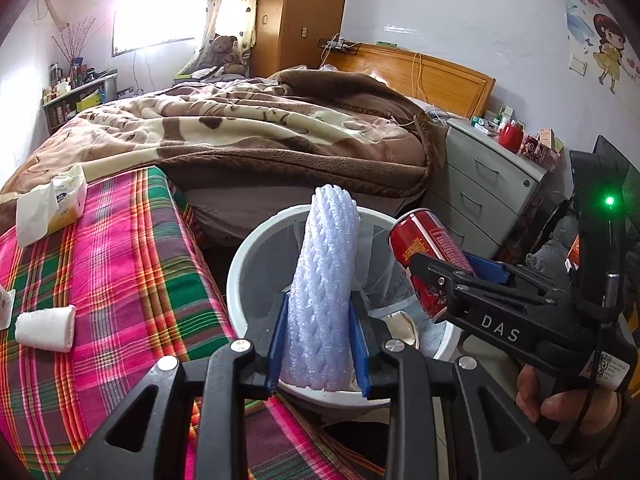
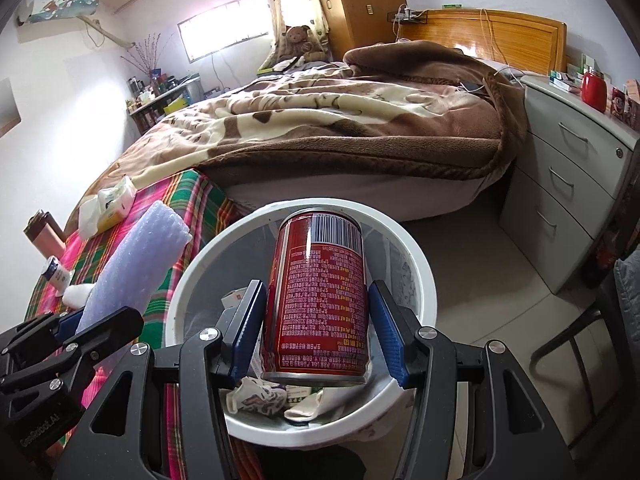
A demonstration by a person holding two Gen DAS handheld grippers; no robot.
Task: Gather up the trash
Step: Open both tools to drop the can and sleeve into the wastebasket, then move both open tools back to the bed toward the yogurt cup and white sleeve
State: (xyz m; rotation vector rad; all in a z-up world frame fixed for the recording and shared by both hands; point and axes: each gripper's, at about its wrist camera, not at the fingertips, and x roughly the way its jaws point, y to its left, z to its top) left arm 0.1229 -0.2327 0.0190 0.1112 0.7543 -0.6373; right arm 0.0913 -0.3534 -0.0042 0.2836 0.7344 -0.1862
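My left gripper (image 1: 320,340) is shut on a pale lilac foam net sleeve (image 1: 326,280), held upright over the near rim of a white round trash bin (image 1: 256,248). The sleeve also shows in the right wrist view (image 2: 136,264). My right gripper (image 2: 318,332) holds a red drink can (image 2: 320,300) between its blue pads, over the bin (image 2: 420,272); the right pad stands slightly off the can. The can also shows in the left wrist view (image 1: 428,256). Crumpled wrappers (image 2: 260,396) lie inside the bin.
A plaid-covered surface (image 1: 112,280) at left holds a tissue pack (image 1: 60,204) and a white paper roll (image 1: 46,328). A bed with a brown blanket (image 1: 260,128) lies behind. A grey drawer cabinet (image 1: 488,184) stands right of the bin.
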